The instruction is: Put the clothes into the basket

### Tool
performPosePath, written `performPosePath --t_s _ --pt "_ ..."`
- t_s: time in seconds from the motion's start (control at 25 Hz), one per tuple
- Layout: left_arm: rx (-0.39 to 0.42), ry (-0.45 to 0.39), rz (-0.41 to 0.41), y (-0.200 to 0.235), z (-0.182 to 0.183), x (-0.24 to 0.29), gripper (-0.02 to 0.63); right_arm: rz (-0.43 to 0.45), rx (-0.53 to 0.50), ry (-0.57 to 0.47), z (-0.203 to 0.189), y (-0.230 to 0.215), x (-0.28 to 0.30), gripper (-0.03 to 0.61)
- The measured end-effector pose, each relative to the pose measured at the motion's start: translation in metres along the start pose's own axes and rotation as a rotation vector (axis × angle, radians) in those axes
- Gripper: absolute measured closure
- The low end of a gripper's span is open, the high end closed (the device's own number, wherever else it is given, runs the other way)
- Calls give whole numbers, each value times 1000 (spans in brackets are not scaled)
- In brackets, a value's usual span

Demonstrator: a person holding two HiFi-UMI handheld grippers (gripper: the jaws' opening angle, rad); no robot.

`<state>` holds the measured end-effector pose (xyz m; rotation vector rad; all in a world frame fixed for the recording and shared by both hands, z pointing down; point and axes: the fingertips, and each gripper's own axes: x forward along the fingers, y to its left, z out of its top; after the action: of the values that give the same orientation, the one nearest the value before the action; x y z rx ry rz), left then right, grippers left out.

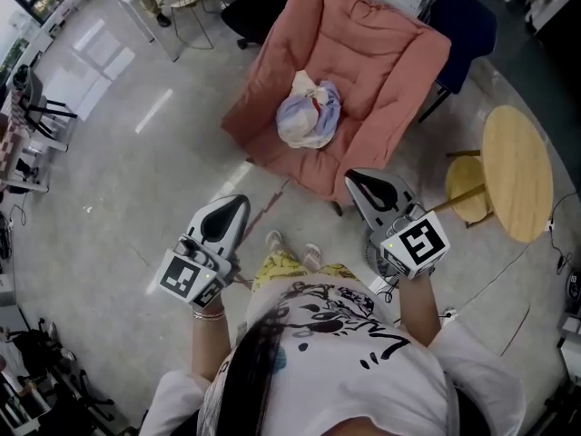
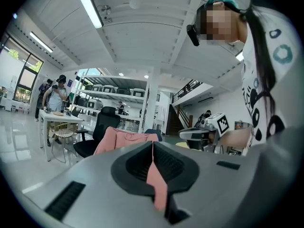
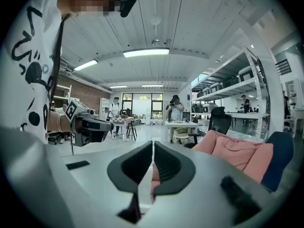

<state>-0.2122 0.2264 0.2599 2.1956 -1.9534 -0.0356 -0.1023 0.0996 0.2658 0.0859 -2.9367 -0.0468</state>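
The clothes point(image 1: 309, 112) are one crumpled bundle, mostly white and pale lilac, with a small red part showing near the top. The bundle lies in the middle of the seat of the pink padded chair point(image 1: 381, 53), and nothing else lies on this seat. Behind the chair stands a dark blue chair point(image 1: 463, 27). At the right side you see a round yellow table point(image 1: 519, 173) and, just beside it, a small yellow stool point(image 1: 467, 193).

You stand in front of the pink chair, well apart from the bundle. Your left gripper point(image 2: 153, 143) is clenched and has nothing between its jaws. Your right gripper point(image 3: 153, 143) is clenched too, and empty. Both point towards the chair.
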Motion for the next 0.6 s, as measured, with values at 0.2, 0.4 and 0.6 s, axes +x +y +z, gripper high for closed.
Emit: performPosePath --t_s 0.2,0.4,0.6 --pt "-10 14 -10 27 2 10 595 -23 29 7 1 -12 22 548" --pt "3 25 -65 70 12 35 595 -82 28 20 8 -38 54 548" --pt "19 23 -138 115 33 65 595 -152 26 2 31 -63 89 548"
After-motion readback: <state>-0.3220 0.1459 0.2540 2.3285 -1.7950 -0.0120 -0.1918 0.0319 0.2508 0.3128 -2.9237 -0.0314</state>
